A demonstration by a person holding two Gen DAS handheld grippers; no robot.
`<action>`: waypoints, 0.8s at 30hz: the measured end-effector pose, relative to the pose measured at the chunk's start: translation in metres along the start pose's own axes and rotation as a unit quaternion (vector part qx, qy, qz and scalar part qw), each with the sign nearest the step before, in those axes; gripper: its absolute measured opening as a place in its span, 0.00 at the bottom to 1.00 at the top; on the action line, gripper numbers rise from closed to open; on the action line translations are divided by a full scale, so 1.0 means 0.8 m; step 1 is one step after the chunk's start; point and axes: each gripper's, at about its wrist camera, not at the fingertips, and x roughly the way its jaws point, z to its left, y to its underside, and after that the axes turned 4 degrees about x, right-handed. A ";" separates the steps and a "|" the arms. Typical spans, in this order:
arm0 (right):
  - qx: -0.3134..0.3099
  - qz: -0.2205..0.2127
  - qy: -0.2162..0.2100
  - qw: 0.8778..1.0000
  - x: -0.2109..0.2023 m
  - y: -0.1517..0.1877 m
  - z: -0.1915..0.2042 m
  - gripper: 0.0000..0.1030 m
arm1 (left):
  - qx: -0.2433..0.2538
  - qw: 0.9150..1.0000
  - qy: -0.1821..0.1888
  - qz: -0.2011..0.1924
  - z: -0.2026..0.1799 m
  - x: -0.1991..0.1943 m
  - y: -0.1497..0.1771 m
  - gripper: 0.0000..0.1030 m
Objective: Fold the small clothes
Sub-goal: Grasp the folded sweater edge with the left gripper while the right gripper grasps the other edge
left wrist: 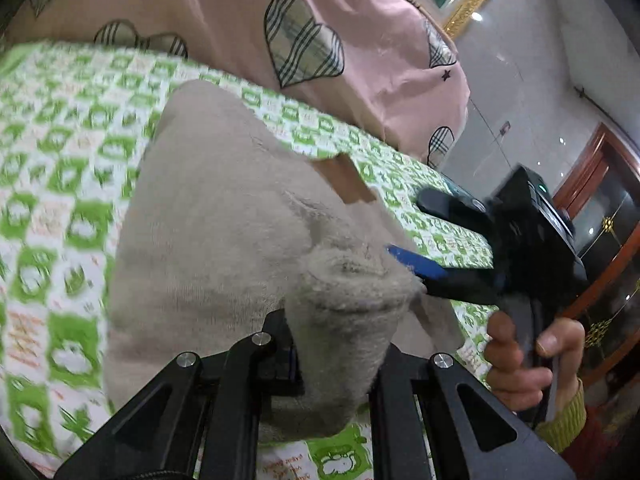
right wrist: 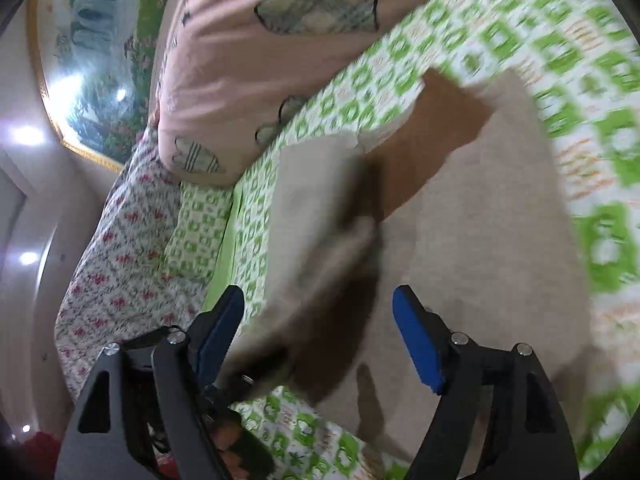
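A small beige fleece garment (left wrist: 208, 216) with a brown tab (left wrist: 346, 178) lies on the green-and-white patterned bed sheet (left wrist: 60, 140). My left gripper (left wrist: 336, 332) is shut on a bunched fold of the garment and lifts it. My right gripper (left wrist: 404, 236) shows in the left wrist view at the garment's right edge, held by a hand (left wrist: 524, 356). In the right wrist view my right gripper (right wrist: 320, 312) is open, with its blue pads (right wrist: 416, 340) apart on either side of a raised beige fold (right wrist: 320, 208); the brown lining (right wrist: 432, 136) shows.
A pink quilt with plaid hearts (left wrist: 280, 20) lies along the far side of the bed. A floral cover (right wrist: 120, 248) hangs at the bed's edge. A framed picture (right wrist: 100, 60) hangs on the wall. A wooden cabinet (left wrist: 600, 220) stands to the right.
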 end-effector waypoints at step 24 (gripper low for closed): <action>-0.095 -0.017 0.156 0.983 -0.013 -0.103 -0.015 0.18 | 0.029 0.995 0.072 0.066 -0.113 0.103 -0.024 0.12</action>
